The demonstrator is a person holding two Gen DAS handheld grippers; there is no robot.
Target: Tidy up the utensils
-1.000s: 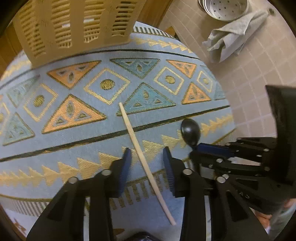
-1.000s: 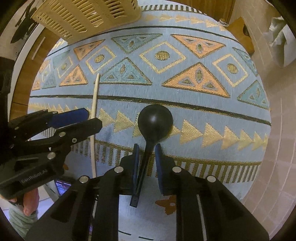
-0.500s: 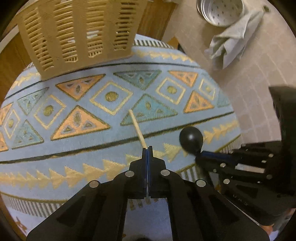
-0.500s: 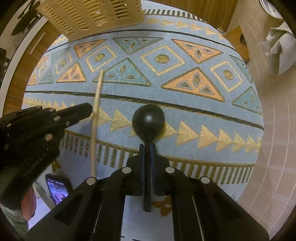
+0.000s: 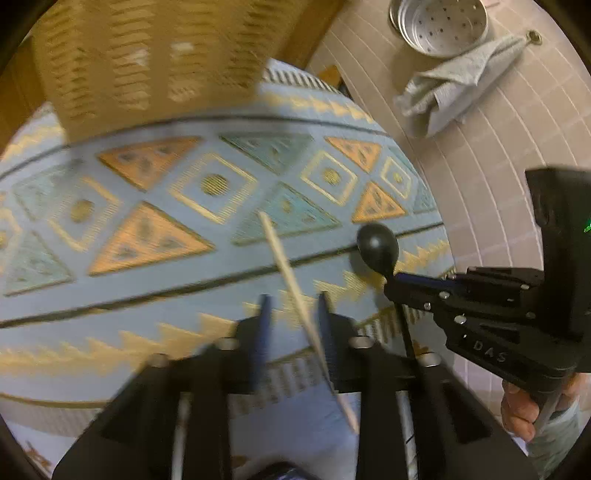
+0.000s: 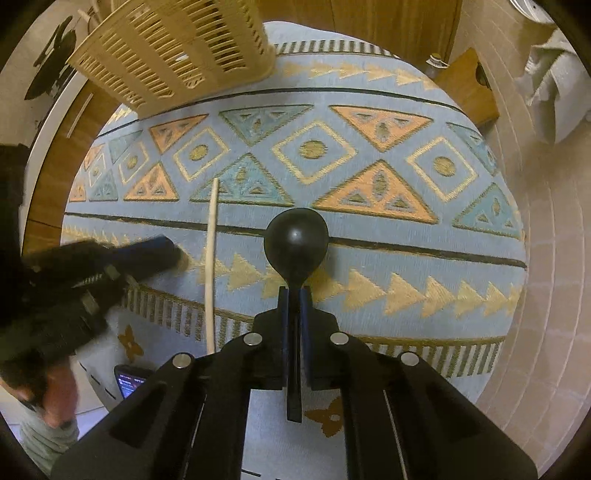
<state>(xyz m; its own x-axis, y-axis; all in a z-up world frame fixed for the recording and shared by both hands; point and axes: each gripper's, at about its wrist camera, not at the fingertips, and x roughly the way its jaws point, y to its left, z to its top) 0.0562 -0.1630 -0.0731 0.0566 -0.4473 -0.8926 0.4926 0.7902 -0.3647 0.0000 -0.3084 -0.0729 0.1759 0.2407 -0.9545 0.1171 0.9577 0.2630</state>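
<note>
Wooden chopstick point(image 5: 295, 295): lying between the parted fingers of the left gripper point(image 5: 291, 317), close against the right-hand blue pad, pale tip pointing toward the cream slatted basket point(image 5: 147, 62); this view is blurring, so contact cannot be told. Black spoon point(image 6: 295, 243): the right gripper point(image 6: 294, 306) is clamping its handle between blue pads, bowl reaching forward over the blue patterned cloth point(image 6: 369, 240) covering the round table. Basket is standing at the cloth's far edge. Grey towel point(image 5: 450, 88) and perforated metal pan point(image 5: 439, 22) are lying on the tiled floor beyond.
</note>
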